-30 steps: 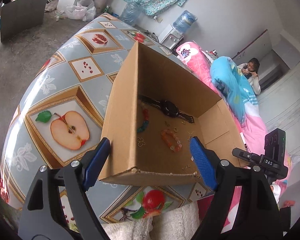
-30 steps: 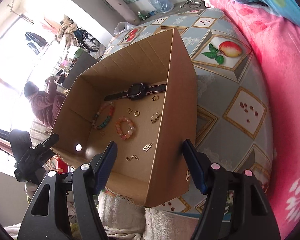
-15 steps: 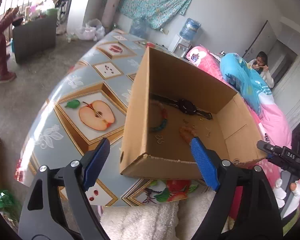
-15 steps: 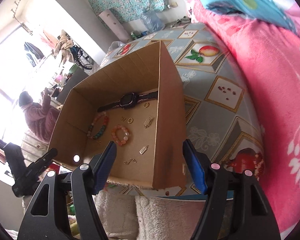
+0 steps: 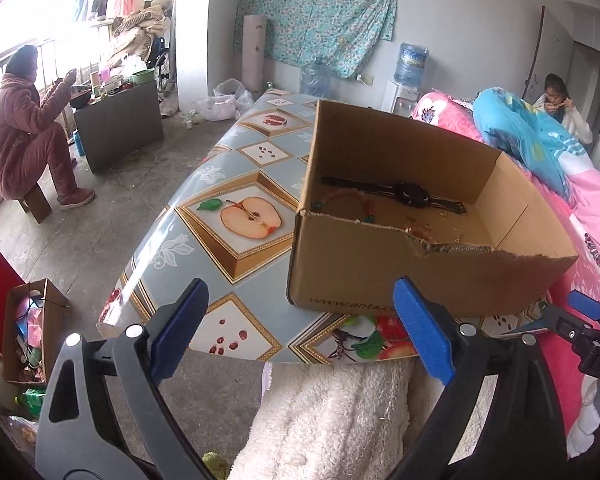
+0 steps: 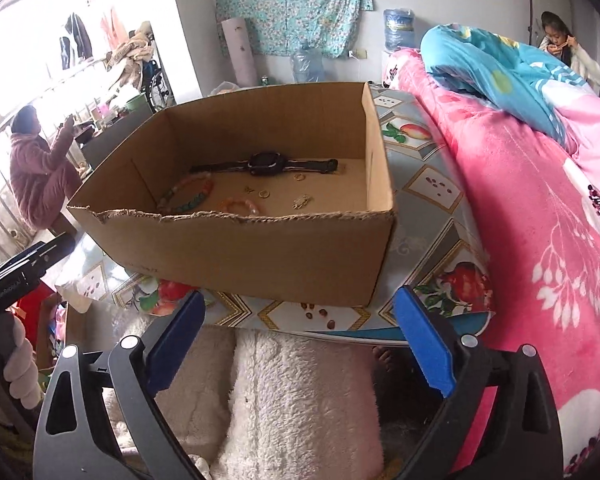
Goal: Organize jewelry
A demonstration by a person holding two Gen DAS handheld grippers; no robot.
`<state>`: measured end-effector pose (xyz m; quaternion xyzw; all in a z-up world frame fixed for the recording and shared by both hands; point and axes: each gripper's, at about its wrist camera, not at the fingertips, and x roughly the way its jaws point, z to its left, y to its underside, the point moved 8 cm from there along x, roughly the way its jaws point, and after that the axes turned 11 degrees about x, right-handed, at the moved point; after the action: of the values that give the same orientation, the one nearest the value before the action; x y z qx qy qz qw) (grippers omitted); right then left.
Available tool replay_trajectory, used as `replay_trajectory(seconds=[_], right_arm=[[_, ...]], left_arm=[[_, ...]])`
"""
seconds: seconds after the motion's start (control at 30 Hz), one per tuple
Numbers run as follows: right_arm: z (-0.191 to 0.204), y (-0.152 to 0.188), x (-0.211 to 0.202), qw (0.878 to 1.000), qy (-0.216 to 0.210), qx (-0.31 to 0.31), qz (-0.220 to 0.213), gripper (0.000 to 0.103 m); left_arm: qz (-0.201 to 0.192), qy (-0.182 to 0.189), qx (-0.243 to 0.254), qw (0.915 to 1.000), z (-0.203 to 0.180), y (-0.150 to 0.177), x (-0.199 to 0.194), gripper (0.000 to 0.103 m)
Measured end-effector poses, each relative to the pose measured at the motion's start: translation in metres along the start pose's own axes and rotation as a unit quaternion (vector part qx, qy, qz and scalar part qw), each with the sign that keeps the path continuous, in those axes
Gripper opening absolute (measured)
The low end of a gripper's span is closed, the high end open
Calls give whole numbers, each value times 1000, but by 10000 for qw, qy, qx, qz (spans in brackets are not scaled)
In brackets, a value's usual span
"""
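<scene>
While the person is pulling both tools back off the cardboard box (image 6: 236, 248), the jaws on each have just been spreading wider, so the left gripper (image 5: 300, 328) and the right gripper (image 6: 300, 336) are hanging wide open with nothing between the pads. I'm guessing that means the sorting is about done. The box is sitting on the fruit-print table (image 5: 228, 176), near its front edge. Inside, biggest first: a black watch (image 6: 266, 164) is lying across the back, a green-beaded bracelet (image 6: 188, 196) and an orange bracelet (image 6: 240, 205) are nearer the front, and little gold rings (image 6: 264, 193) are scattered between. The torn front wall is hiding part of the floor, and pink bedding (image 6: 520, 200) is crowding the table's right side.
</scene>
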<state>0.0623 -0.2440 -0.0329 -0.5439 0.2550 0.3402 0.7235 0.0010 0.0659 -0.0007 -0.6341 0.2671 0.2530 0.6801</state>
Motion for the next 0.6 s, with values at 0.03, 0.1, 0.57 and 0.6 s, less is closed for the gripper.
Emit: replay_trajectory(seconds=[0.03, 0.1, 0.57, 0.6], right_arm=[[3, 1, 6, 9999, 43, 38, 84, 93], [11, 2, 19, 9994, 232, -4, 244, 93], [26, -4, 36, 9989, 198, 101, 424, 95], [26, -4, 36, 9989, 190, 111, 425, 95]], left_arm=[[59, -110, 59, 9999, -3, 1, 3, 90], [235, -341, 230, 9989, -8, 2, 11, 90], [770, 73, 125, 9969, -36, 8, 36, 90], [784, 76, 120, 9968, -36, 8, 37, 90]])
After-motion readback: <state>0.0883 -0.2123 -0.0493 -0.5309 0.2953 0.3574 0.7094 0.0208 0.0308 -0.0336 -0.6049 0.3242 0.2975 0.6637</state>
